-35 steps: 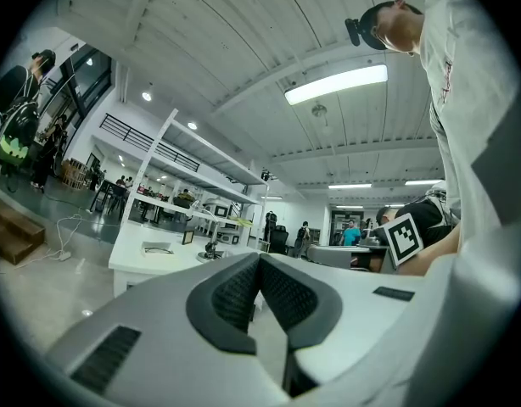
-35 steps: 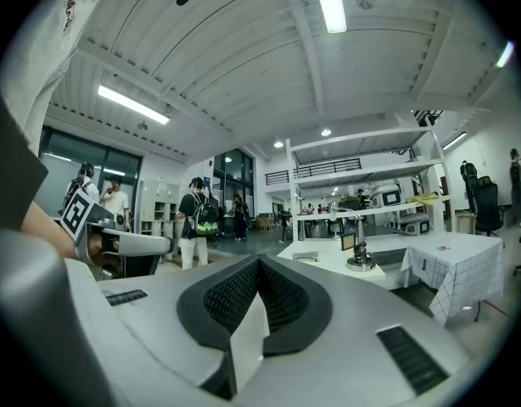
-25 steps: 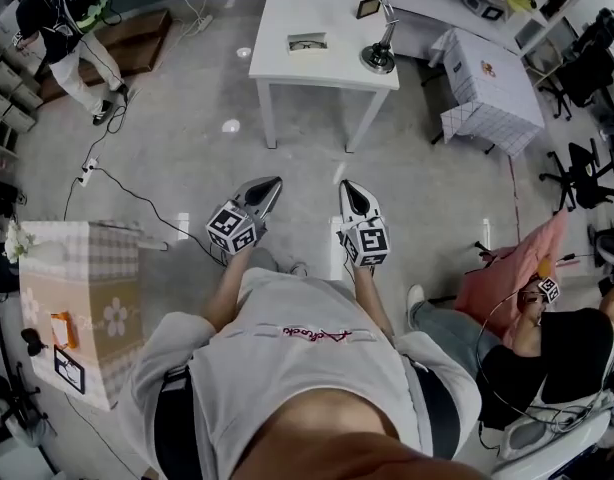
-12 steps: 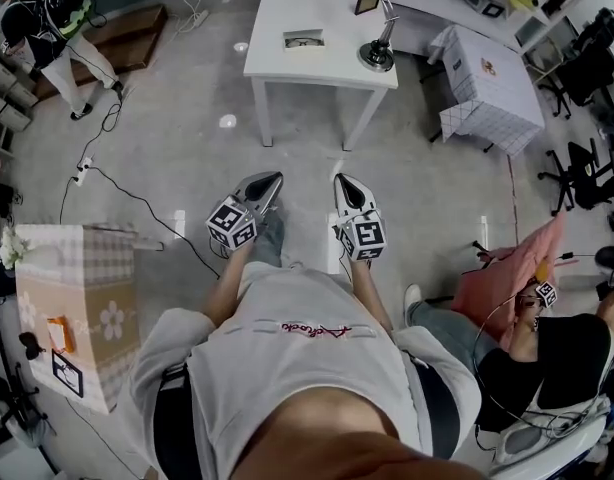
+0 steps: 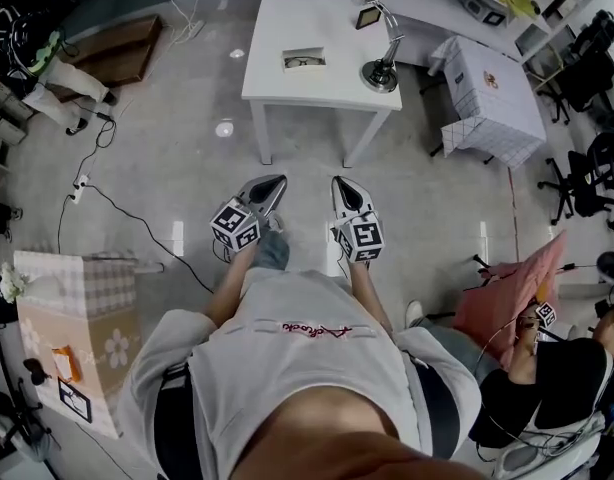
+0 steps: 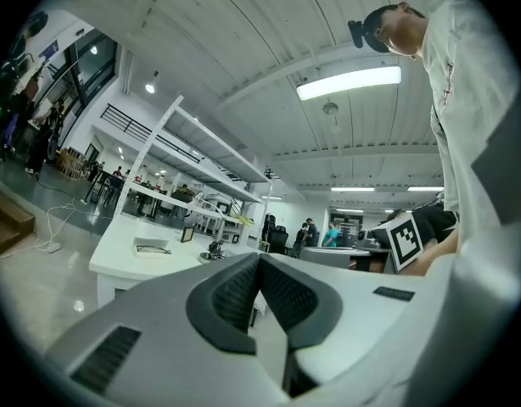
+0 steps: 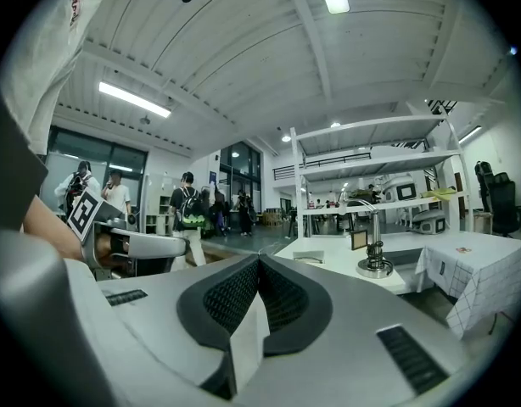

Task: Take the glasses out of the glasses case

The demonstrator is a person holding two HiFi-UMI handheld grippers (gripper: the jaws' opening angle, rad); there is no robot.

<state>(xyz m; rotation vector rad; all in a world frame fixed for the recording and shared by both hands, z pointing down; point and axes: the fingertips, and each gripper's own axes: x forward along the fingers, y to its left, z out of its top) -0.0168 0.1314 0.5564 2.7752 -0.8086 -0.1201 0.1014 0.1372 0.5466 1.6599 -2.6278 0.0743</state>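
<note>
Plainly the task is at its approach step: neither tool is anywhere near the table yet. At the far left a patterned box (image 5: 77,313) stands on the floor, with a dark cable (image 5: 137,208) trailing over the concrete beside it. The left gripper (image 5: 276,182) is held level in front of the person's body, its jaws pressed together with nothing between them. Ahead of it, well apart, stands the white table (image 5: 287,88), and on its top lies the glasses case (image 5: 303,61). The case seems to lie open with a dark frame inside, though it is too small to be sure.

The right gripper (image 5: 338,182) is just beside the left one, also level and pointing toward the table, its jaws likewise closed and empty. Further right on the tabletop a desk lamp (image 5: 380,68) stands near the case without touching it, and past the table's right edge is a smaller table under a checked cloth (image 5: 492,98).

The next move, as I judge it, is to close the gap to the table and part the jaws. One gripper would steady the case while the other takes the glasses by the frame — the right one keeping clear of the lamp's base.
</note>
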